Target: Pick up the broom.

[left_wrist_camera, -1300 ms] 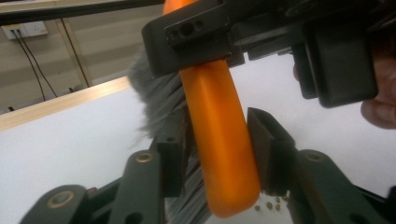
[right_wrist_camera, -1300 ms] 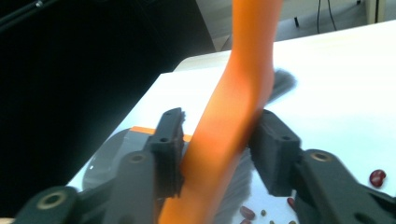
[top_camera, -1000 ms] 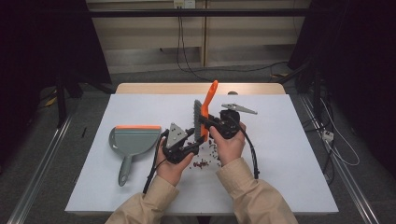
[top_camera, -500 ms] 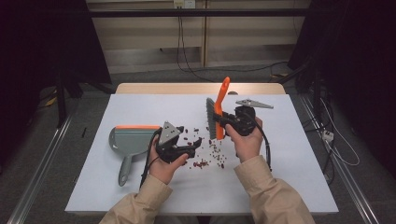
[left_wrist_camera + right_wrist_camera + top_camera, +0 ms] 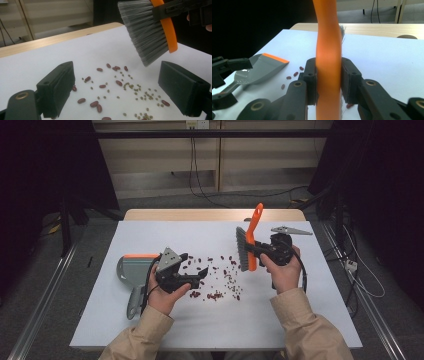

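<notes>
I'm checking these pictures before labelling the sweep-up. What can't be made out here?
- Dustpan: in the high view the left gripper and its hand cover its right part.
- Brush: in the right gripper view its handle's top is cut off by the upper edge.
- Beans: too small in the high view to count.

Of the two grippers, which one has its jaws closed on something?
The right gripper: its jaws clamp the orange handle of the brush. The left gripper, whose jaws have just been opening, has wide jaws with nothing between them, above the scattered beans.
</notes>
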`<state>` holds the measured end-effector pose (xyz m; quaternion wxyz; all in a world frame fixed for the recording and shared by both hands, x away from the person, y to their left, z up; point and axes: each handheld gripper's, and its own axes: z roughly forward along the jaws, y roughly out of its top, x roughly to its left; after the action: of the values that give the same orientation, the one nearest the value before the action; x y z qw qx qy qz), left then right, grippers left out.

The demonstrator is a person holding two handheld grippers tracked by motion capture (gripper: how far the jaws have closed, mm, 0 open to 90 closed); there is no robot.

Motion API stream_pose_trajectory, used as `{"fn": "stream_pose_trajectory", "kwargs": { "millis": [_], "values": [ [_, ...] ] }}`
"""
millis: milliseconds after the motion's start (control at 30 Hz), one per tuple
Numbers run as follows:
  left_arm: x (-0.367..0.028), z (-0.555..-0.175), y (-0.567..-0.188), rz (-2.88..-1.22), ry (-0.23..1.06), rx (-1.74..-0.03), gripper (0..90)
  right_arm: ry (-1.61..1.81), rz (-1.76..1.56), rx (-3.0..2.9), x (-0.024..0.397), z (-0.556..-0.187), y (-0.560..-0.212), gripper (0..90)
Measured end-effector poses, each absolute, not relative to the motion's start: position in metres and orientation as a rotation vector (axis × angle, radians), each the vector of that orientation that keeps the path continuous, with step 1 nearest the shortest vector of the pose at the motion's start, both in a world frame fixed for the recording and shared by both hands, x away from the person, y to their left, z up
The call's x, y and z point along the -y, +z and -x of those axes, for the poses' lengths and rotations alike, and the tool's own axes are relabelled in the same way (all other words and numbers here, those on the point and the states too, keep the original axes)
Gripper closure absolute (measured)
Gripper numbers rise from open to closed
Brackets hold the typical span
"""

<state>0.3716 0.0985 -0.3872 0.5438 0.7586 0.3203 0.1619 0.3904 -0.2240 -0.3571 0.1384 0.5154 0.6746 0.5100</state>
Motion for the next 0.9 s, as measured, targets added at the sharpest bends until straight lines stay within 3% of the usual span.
{"fn": "stream_pose_trajectory", "kwargs": {
  "millis": [900],
  "values": [
    [-0.173,-0.37,-0.379,-1.792,0.348,-0.756,7.0,1.311,-1.566,-2.019,0.274,-0.379,-0.371,70.0]
  ]
}}
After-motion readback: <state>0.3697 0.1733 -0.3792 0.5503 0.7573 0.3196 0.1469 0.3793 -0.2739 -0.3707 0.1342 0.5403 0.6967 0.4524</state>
